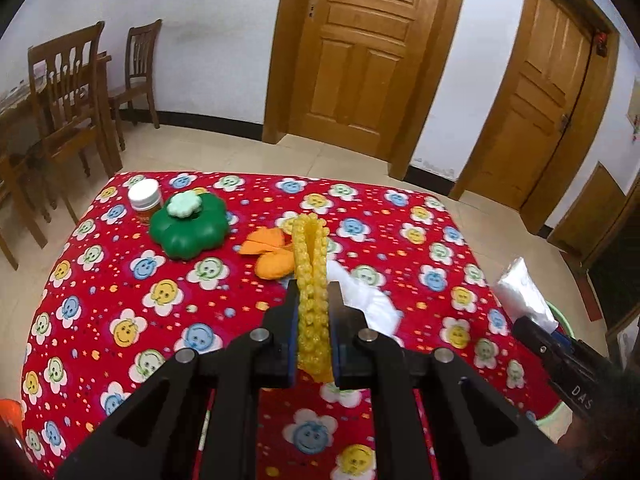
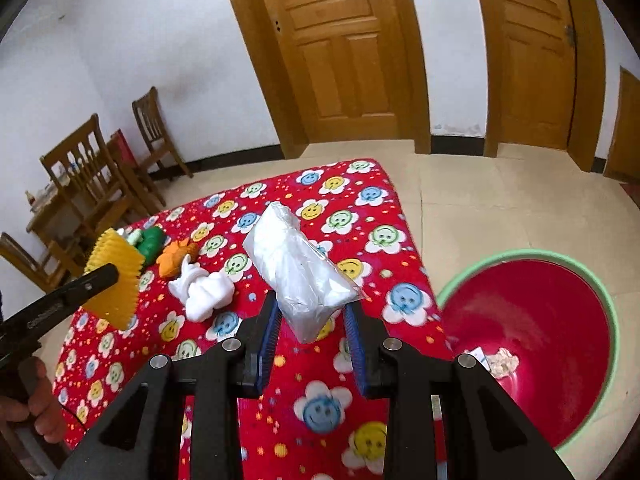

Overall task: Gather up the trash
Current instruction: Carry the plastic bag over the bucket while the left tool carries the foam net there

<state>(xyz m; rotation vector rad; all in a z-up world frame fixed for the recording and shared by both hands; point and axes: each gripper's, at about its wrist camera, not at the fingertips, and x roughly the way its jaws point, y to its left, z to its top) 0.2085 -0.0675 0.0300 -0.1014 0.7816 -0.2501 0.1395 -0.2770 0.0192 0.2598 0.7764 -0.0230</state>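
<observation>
Two items are held clear of the table, yellow foam netting clenched in the left tool and a clear plastic bag in the right tool, and both are best released only once directly above the red basin.

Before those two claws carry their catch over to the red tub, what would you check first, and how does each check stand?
1. Left gripper jaws clamped on the yellow bumpy piece: ok.
2. Right gripper jaws gripping the clear plastic bag: ok.
3. Red tub on the floor, open: ok.
4. Room inside the tub: ok, only small scraps.
5. Table cleared: not ok; white wad and orange peel remain.
</observation>
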